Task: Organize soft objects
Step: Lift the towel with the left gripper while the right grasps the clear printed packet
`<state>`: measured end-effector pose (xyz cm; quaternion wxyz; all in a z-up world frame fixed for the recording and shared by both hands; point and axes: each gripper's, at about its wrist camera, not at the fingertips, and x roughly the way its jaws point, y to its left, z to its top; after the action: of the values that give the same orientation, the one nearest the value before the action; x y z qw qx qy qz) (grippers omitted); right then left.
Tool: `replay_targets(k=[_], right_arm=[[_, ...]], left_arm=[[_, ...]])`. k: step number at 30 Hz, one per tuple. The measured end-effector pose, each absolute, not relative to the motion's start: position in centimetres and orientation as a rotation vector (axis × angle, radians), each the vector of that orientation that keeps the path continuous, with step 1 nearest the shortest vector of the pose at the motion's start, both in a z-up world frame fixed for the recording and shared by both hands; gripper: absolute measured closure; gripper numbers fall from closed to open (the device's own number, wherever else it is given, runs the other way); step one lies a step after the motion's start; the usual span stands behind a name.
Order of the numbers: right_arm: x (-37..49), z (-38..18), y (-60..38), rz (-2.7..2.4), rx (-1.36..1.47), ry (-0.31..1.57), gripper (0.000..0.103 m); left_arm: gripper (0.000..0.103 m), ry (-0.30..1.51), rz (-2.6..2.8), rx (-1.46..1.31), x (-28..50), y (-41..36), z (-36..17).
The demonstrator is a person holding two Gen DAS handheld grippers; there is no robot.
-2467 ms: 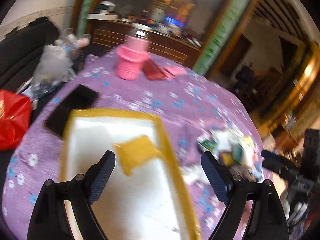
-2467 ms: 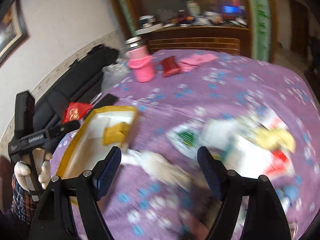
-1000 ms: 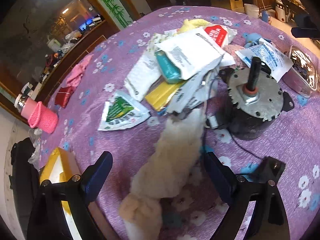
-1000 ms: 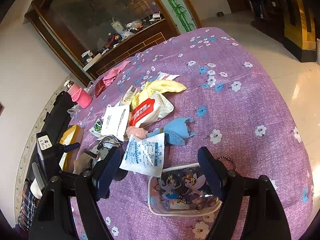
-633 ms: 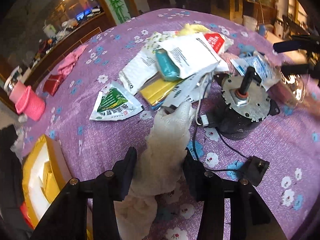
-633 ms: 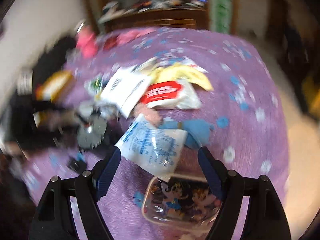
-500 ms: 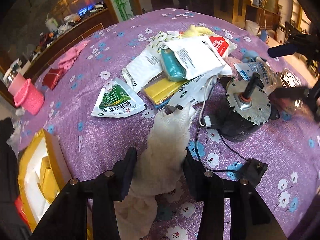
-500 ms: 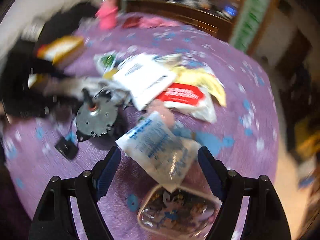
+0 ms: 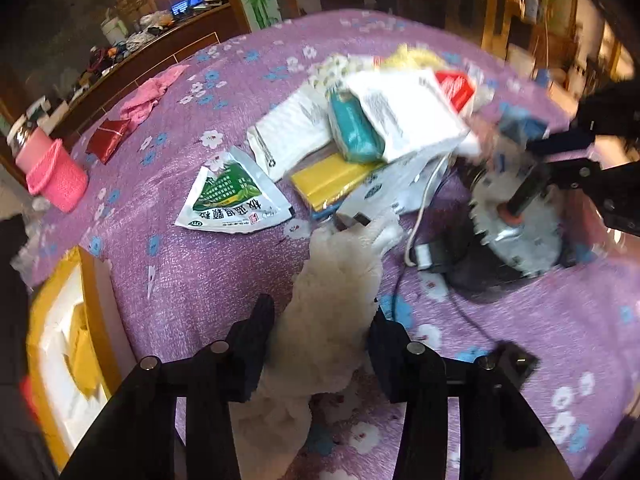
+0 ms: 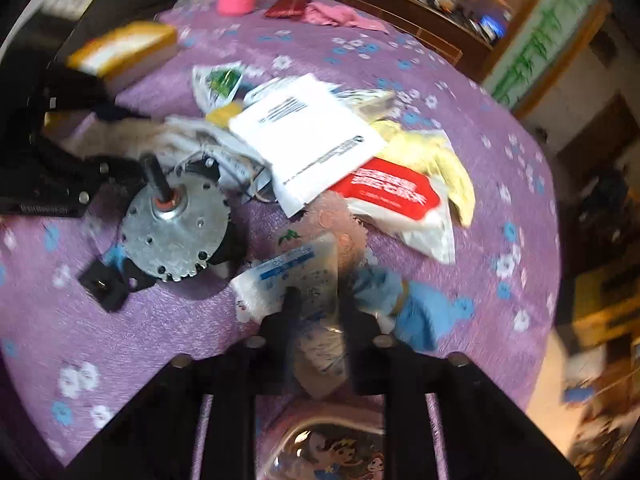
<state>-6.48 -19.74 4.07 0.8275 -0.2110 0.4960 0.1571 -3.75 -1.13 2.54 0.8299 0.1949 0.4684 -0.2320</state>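
Left wrist view: the left gripper (image 9: pixel 320 332) is closing on the fluffy cloth (image 9: pixel 336 292), and both fingers (image 9: pixel 256 344) already squeeze it. The cloth lies on the purple table (image 9: pixel 192 272), with its far end touching the pile of packets (image 9: pixel 404 120). The yellow box (image 9: pixel 92 288) sits at the left edge, just beside the gripper. The motor (image 9: pixel 516 236) stands to the right of the cloth. The right gripper (image 9: pixel 568 156) shows at the far right, blurry.

Right wrist view: the right gripper (image 10: pixel 318 312) is closing too, with its jaws very narrow. They pinch the clear blue-print bag (image 10: pixel 304 280). The bag lies between the motor (image 10: pixel 176 232) and the blue cloth (image 10: pixel 424 308). A cartoon pouch (image 10: pixel 332 456) sits under the gripper.
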Motion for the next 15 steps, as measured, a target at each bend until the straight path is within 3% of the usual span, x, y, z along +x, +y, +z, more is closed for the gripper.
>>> replay_targets(k=[6, 7, 9, 10, 11, 15], right_arm=[[-7.7, 5.6, -21.5, 0.285, -0.36, 1.023, 0.096], [-7.8, 5.8, -21.6, 0.277, -0.349, 1.013, 0.093], [-8.0, 6.3, -21.9, 0.261, -0.342, 1.004, 0.057], [-7.9, 6.4, -21.9, 0.254, -0.351, 0.997, 0.028], [-8.0, 6.5, -21.5, 0.243, -0.38, 0.97, 0.021], [-7.1, 5.3, -19.7, 0.259, -0.454, 0.993, 0.021]], left_arm=[[0.057, 0.929, -0.501, 0.309, -5.3, 0.7, 5.2], [0.057, 0.923, -0.505, 0.299, -5.5, 0.9, 5.6], [0.057, 0.919, -0.518, 0.274, -6.0, 1.3, 6.2], [0.057, 0.919, -0.522, 0.265, -6.2, 1.4, 6.3], [0.057, 0.921, -0.524, 0.262, -6.3, 1.4, 6.3], [0.055, 0.959, -0.484, 0.274, -5.5, 0.8, 5.1]])
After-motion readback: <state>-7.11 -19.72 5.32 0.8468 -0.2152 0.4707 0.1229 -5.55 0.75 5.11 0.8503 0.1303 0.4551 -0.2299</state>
